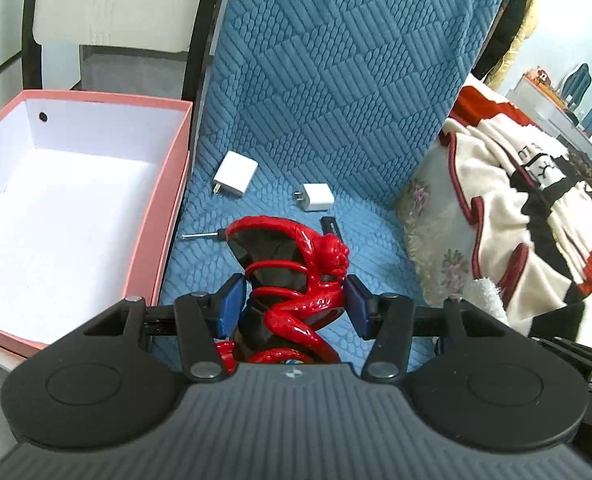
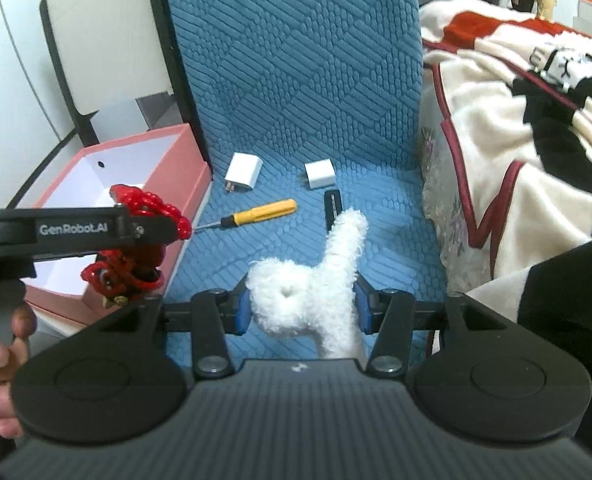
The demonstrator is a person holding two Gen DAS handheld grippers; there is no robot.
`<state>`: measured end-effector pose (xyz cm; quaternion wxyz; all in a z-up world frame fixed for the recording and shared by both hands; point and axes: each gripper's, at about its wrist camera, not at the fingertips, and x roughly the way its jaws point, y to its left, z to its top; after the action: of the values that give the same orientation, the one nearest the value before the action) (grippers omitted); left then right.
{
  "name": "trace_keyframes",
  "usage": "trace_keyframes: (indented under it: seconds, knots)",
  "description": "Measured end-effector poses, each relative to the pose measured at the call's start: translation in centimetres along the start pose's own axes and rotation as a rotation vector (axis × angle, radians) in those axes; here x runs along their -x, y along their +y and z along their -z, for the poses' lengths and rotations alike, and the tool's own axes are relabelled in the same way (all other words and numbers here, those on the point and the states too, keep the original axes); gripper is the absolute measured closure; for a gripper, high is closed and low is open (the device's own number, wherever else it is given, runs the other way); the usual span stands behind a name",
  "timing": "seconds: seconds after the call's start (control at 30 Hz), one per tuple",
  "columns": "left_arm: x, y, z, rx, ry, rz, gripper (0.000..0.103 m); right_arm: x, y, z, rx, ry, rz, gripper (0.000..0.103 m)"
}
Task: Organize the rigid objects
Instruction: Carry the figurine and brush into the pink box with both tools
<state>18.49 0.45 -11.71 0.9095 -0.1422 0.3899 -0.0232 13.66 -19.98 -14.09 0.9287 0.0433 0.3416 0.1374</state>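
Carrying step in hand: left tongs (image 1: pixel 294 306) clamped on the red figure (image 1: pixel 296 280), held above the blue cushion (image 1: pixel 336 100) just right of the pink box (image 1: pixel 168 208); right tongs (image 2: pixel 302 310) clamped on a white fluffy toy (image 2: pixel 316 292), near the middle of the cushion. Next, probably, moving the red figure left over the open box and widening the tongs there, with care not to hit the box wall. Long axis of the figure running near to far along the fingers, its far end pointing toward the two white chargers (image 1: pixel 236 174); yellow screwdriver (image 2: pixel 260 212) lying across, tip pointing left toward the box.
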Motion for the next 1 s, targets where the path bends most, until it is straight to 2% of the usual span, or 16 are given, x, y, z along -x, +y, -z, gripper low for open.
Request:
trace_keyframes:
  seconds: [0.2, 0.4, 0.67, 1.0]
  knots:
    - [2.5, 0.3, -0.4, 0.002, -0.027, 0.007, 0.044, 1.8, 1.5, -0.8, 0.013, -0.03, -0.018, 0.052]
    - [5.3, 2.4, -0.9, 0.012, -0.054, -0.023, 0.044, 3.0, 4.9, -1.5, 0.057, -0.052, -0.082, 0.052]
    - [9.9, 7.3, -1.2, 0.06, -0.097, -0.093, 0.044, 3.6, 10.7, -1.9, 0.133, -0.053, -0.186, 0.052]
    - [14.8, 14.7, -1.0, 0.15, -0.131, -0.195, 0.044, 2.4, 18.0, -2.1, 0.227, -0.028, -0.301, 0.052]
